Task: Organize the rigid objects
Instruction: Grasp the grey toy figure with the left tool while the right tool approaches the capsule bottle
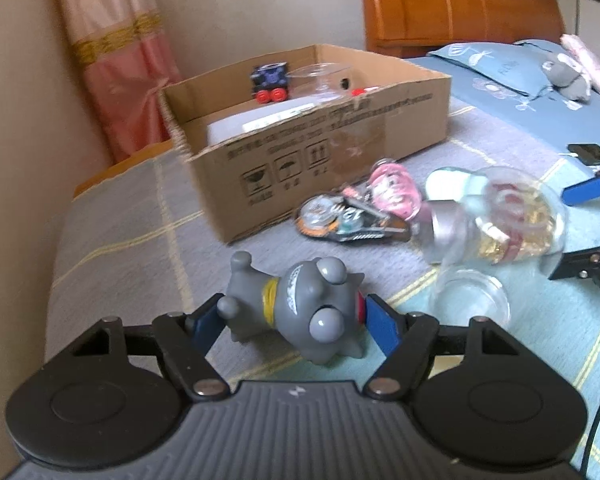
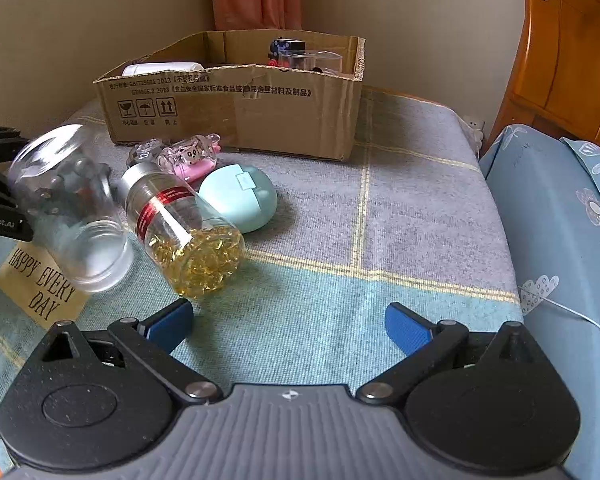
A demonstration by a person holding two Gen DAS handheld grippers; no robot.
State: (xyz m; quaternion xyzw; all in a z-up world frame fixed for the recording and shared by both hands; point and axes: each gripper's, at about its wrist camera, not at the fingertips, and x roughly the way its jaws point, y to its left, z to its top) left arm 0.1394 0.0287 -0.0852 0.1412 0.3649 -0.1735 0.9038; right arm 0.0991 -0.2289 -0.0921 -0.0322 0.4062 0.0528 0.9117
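Your left gripper (image 1: 294, 312) has its blue pads on either side of the grey toy figure (image 1: 300, 312), which lies on the bed cover (image 2: 420, 208); contact looks made but the grip is unconfirmed. Risk: the toy's knobby, rounded body could twist or pop out of the pads on lifting. Your right gripper (image 2: 288, 324) hangs released over bare cover. The cardboard box (image 1: 340, 140) already holds a black toy with red wheels (image 1: 270, 84), a clear cup (image 1: 320, 76) and something white. The capsule bottle (image 2: 180, 228) and empty glass jar (image 2: 72, 208) lie outside it, free to roll.
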